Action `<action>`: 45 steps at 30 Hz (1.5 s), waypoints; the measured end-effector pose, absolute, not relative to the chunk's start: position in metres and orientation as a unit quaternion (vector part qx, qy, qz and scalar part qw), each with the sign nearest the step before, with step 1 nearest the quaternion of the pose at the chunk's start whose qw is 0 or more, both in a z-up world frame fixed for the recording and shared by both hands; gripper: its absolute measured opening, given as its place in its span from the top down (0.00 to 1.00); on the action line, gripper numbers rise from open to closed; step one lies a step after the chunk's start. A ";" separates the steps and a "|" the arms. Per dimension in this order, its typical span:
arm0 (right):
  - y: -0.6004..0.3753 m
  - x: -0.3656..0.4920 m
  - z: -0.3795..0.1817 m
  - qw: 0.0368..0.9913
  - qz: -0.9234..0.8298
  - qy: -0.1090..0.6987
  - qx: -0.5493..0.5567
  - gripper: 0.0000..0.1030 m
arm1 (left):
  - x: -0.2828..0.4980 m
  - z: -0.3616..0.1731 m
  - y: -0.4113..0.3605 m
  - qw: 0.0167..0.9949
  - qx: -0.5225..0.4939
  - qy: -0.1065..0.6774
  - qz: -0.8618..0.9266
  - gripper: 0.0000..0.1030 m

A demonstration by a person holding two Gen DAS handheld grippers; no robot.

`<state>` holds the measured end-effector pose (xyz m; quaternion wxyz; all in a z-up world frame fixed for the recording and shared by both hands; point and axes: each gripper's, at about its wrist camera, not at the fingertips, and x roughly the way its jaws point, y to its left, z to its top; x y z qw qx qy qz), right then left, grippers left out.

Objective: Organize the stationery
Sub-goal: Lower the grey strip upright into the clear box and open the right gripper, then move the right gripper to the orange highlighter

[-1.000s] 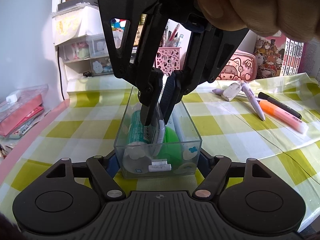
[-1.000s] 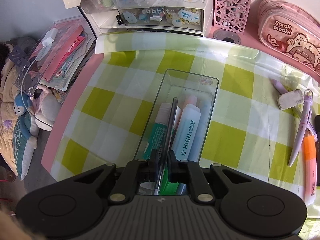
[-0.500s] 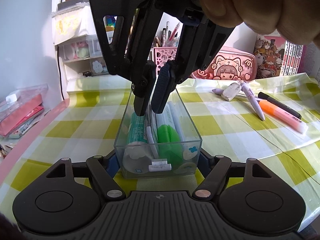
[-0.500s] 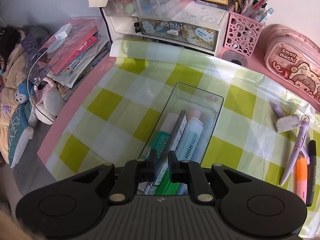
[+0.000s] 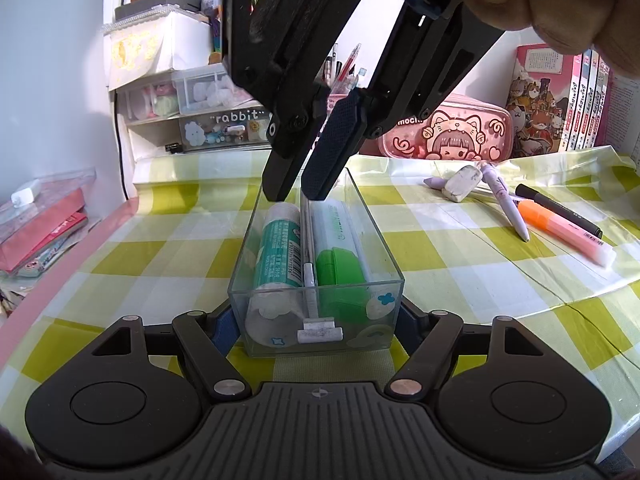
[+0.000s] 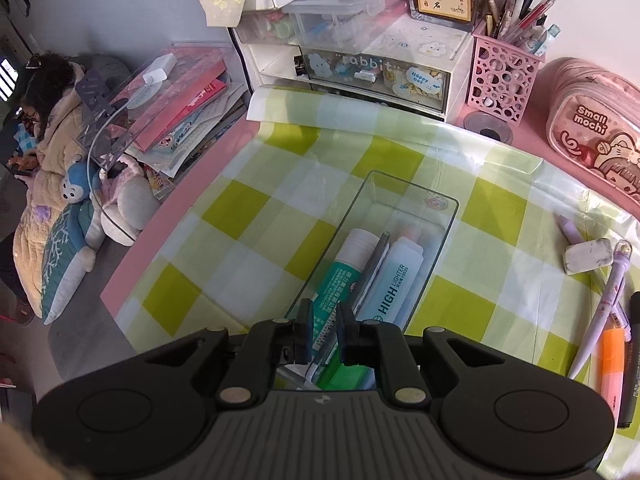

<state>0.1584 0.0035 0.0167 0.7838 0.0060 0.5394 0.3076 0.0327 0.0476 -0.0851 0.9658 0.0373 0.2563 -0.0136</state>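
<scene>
A clear plastic box (image 5: 384, 248) (image 6: 400, 196) lies lengthwise on the green checked cloth. My left gripper (image 5: 316, 324) is shut on its near end, one finger on each side wall. Inside lie a teal glue stick (image 5: 276, 248) (image 6: 340, 276), a green-capped highlighter (image 5: 340, 264) (image 6: 396, 280) and, between them, a thin grey pen (image 5: 307, 240) (image 6: 372, 268). My right gripper (image 5: 296, 194) (image 6: 323, 332) hangs just above the box, tilted down. Its jaws stand almost together with nothing between them.
Right of the box lie an eraser (image 5: 460, 178), a lilac pen (image 5: 508, 208), a black marker (image 5: 560, 210) and an orange highlighter (image 5: 564, 232). A pink pencil case (image 5: 448, 136), a pink pen holder (image 6: 504, 76) and a drawer unit (image 6: 360, 68) line the back. The table's pink edge (image 5: 60, 280) runs along the left.
My right gripper has lifted out of the box and tilted. The thin grey pen it held now lies between the glue stick and the highlighter. The left gripper has not moved.
</scene>
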 end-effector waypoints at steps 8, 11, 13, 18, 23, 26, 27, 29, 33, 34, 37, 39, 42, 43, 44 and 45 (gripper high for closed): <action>-0.071 0.151 0.025 0.857 0.235 0.451 0.079 1.00 | 0.033 -0.085 0.048 0.966 0.036 0.256 -0.013 0.28; -0.108 0.152 0.016 0.883 0.164 0.430 0.093 1.00 | 0.033 -0.085 0.049 0.966 0.029 0.258 -0.012 0.29; -0.134 0.153 0.006 0.886 0.132 0.431 0.112 1.00 | 0.033 -0.085 0.049 0.965 0.022 0.260 -0.011 0.29; -0.180 0.151 -0.020 0.887 0.070 0.436 0.132 1.00 | 0.033 -0.085 0.049 0.965 0.014 0.262 -0.007 0.29; -0.213 0.147 -0.042 0.883 0.031 0.441 0.159 1.00 | 0.033 -0.085 0.049 0.965 0.007 0.262 -0.003 0.29; -0.214 0.142 -0.048 0.884 0.032 0.445 0.138 1.00 | 0.033 -0.085 0.049 0.965 0.007 0.261 -0.001 0.29; -0.210 0.141 -0.049 0.886 0.039 0.445 0.124 1.00 | 0.033 -0.085 0.049 0.965 0.006 0.261 -0.001 0.29; -0.202 0.137 -0.049 0.891 0.050 0.443 0.088 1.00 | 0.033 -0.085 0.049 0.965 0.004 0.262 -0.002 0.29; -0.180 0.125 -0.049 0.901 0.059 0.431 -0.006 1.00 | 0.032 -0.085 0.050 0.965 0.004 0.262 -0.001 0.30; -0.172 0.119 -0.052 0.900 0.066 0.429 -0.039 1.00 | 0.032 -0.085 0.050 0.965 0.004 0.262 -0.002 0.30; -0.160 0.105 -0.061 0.899 0.081 0.420 -0.098 0.98 | 0.032 -0.085 0.051 0.965 0.004 0.262 -0.003 0.30; -0.156 0.099 -0.065 0.898 0.083 0.414 -0.125 0.86 | 0.032 -0.085 0.051 0.965 0.004 0.262 -0.004 0.30; -0.158 0.102 -0.070 0.899 0.068 0.413 -0.132 0.91 | 0.032 -0.085 0.052 0.965 0.004 0.263 -0.005 0.30; -0.161 0.104 -0.071 0.900 0.065 0.414 -0.118 0.94 | 0.032 -0.085 0.052 0.965 0.004 0.264 -0.005 0.30; -0.163 0.106 -0.071 0.902 0.063 0.413 -0.107 0.94 | 0.032 -0.085 0.052 0.965 0.004 0.263 -0.005 0.30; -0.165 0.105 -0.070 0.903 0.063 0.413 -0.097 0.95 | 0.032 -0.085 0.052 0.965 0.004 0.263 -0.004 0.30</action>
